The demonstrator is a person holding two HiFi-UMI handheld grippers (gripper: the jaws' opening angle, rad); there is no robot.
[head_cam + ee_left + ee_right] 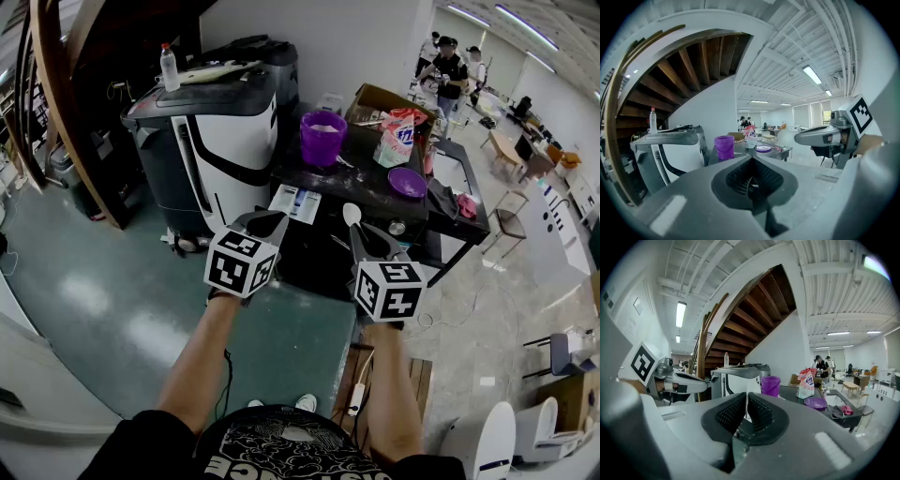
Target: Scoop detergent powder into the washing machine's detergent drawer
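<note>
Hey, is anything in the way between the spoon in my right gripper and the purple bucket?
Nothing visible does. The spoon, held in the jaws of the right gripper, faces the purple bucket across open black top. The detergent bag stands to the right of the bucket in the head view, off that line.

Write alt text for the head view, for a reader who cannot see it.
A person's two hand-held grippers point toward a dark table: the right gripper clamps a white spoon, the left gripper is shut on nothing. On the table sit a purple bucket, a detergent bag and a purple bowl; a white and black machine stands at its left.
</note>
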